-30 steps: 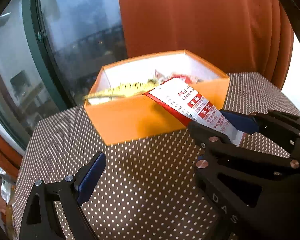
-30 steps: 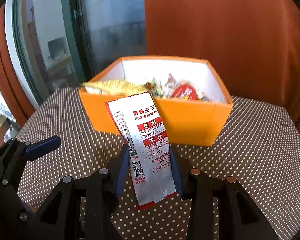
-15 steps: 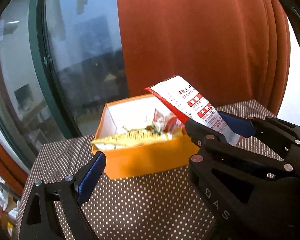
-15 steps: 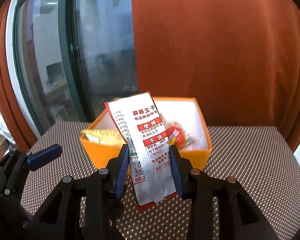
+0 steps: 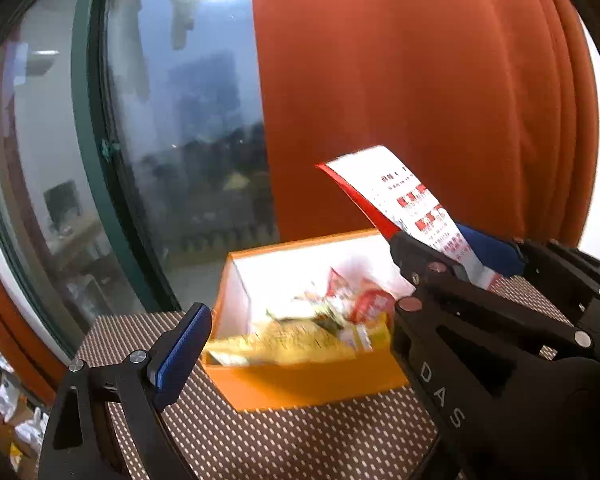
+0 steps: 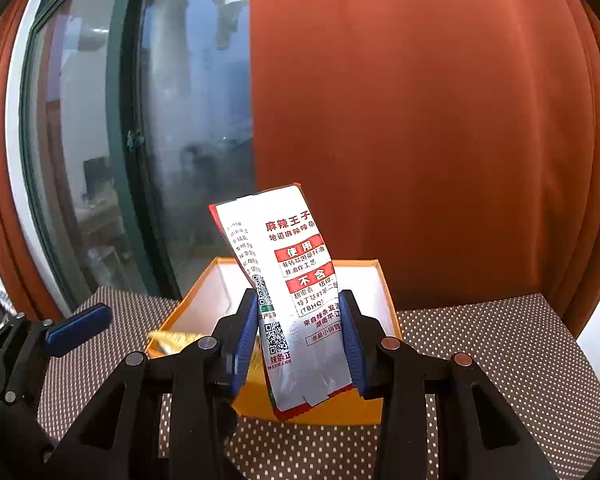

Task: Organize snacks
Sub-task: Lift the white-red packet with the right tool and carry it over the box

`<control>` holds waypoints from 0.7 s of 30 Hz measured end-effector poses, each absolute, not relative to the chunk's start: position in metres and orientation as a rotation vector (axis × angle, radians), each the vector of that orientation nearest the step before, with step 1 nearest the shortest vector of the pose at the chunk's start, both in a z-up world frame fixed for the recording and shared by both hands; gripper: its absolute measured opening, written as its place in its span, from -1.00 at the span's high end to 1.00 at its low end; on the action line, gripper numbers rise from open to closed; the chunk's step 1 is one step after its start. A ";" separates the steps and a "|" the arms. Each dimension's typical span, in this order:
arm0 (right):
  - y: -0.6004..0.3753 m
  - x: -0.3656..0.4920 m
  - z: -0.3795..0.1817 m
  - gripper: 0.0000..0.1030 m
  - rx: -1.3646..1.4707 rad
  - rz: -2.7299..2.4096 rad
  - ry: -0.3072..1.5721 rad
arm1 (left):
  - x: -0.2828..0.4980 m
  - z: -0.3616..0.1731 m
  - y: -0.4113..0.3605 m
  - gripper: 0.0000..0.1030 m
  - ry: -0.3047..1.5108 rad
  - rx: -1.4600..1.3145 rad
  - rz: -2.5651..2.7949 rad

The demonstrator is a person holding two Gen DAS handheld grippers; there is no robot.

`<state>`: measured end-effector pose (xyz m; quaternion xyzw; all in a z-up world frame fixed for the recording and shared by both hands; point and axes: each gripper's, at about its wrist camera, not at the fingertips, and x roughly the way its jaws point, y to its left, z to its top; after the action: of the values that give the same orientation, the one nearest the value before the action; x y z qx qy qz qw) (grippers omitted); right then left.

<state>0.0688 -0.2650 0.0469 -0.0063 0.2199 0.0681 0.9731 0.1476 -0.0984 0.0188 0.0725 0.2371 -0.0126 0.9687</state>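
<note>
Right wrist view: right gripper [image 6: 300,340] clamped on upright snack packet [image 6: 296,292], above orange box [image 6: 388,292].

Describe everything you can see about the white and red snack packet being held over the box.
The snack packet is a long, flat foil-like sachet, silvery white with red edges, red label blocks, Chinese print and two QR codes. It looks sealed, with its lower edge a little crumpled. The right claw is shut on its lower half, blue pads pressing both long sides. It stands nearly upright, leaning slightly, in the air in front of the open orange box, touching nothing else.
</note>
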 end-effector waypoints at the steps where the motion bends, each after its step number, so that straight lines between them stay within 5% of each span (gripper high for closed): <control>1: -0.266 0.074 0.043 0.18 -0.003 0.142 0.447 | 0.151 0.020 -0.099 -0.83 0.473 0.149 -0.016; 21: -0.277 0.183 -0.016 0.18 0.074 0.044 0.560 | 0.250 -0.037 -0.115 -0.83 0.576 0.098 -0.046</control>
<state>0.1825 -0.2769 -0.0155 0.0366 0.2763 0.0219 0.9601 0.2501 -0.1152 -0.0371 0.0484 0.2840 -0.0228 0.9573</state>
